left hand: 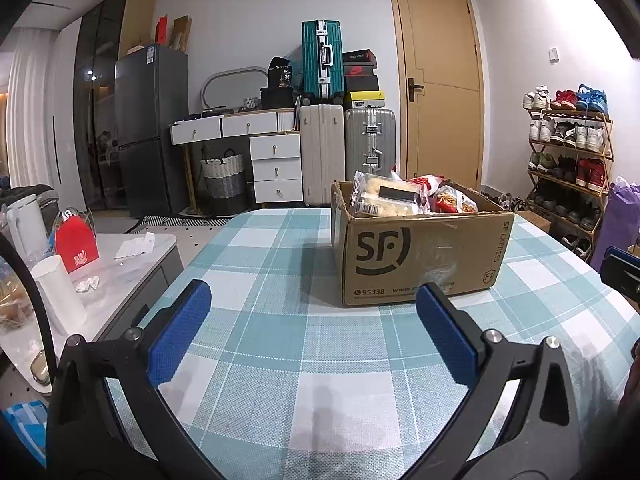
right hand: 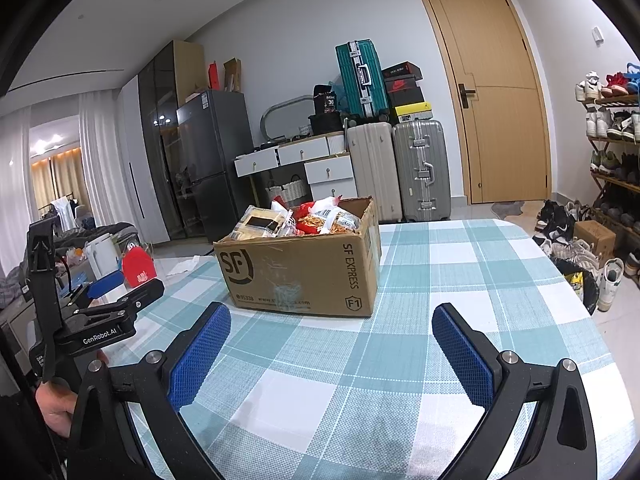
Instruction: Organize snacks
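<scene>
Left gripper (left hand: 314, 328), black with blue ribbed pads, hovers low over the teal-and-white checked tablecloth (left hand: 280, 240), jaws spread wide and holding nothing. Ahead and slightly right stands the brown cardboard SF Express box (left hand: 420, 256), heaped with crinkly snack packets (left hand: 400, 198) above its rim; a careless grab could spill them.

Right gripper (right hand: 332, 344) is likewise wide and empty, the box (right hand: 304, 272) ahead and a little left. The left gripper (right hand: 108, 300) shows near left; both reaching together risks a clash.
</scene>
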{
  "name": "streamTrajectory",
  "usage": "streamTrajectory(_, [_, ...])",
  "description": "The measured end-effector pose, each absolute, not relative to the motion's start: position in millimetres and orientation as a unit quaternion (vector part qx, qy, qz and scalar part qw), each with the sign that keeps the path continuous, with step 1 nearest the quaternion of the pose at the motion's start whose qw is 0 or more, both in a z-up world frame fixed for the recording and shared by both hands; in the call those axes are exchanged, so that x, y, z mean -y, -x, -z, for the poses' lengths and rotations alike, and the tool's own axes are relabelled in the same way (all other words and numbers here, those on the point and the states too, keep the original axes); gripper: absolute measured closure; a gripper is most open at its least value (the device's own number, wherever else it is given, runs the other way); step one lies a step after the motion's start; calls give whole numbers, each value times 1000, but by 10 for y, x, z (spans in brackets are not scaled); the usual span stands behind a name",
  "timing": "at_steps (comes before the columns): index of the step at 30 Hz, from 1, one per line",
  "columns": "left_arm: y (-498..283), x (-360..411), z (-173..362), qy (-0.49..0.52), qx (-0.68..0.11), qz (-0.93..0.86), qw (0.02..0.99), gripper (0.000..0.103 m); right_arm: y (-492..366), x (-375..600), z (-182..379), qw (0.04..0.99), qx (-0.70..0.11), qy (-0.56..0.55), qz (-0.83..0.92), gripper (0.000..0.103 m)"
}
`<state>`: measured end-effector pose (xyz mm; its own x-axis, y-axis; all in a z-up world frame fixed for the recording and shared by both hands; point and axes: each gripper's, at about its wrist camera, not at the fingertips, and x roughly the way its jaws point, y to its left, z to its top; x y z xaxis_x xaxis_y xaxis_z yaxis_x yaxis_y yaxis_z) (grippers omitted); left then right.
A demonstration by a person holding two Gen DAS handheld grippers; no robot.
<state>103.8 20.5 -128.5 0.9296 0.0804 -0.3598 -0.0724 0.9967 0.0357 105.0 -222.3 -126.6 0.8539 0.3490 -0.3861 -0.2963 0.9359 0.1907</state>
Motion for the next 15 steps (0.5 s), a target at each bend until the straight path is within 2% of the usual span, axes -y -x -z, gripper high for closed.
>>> streamTrajectory(15, [-1007, -195, 1285, -8, -177, -37, 983, 0, -1052, 2228, 1268, 961, -212, -62, -169, 0])
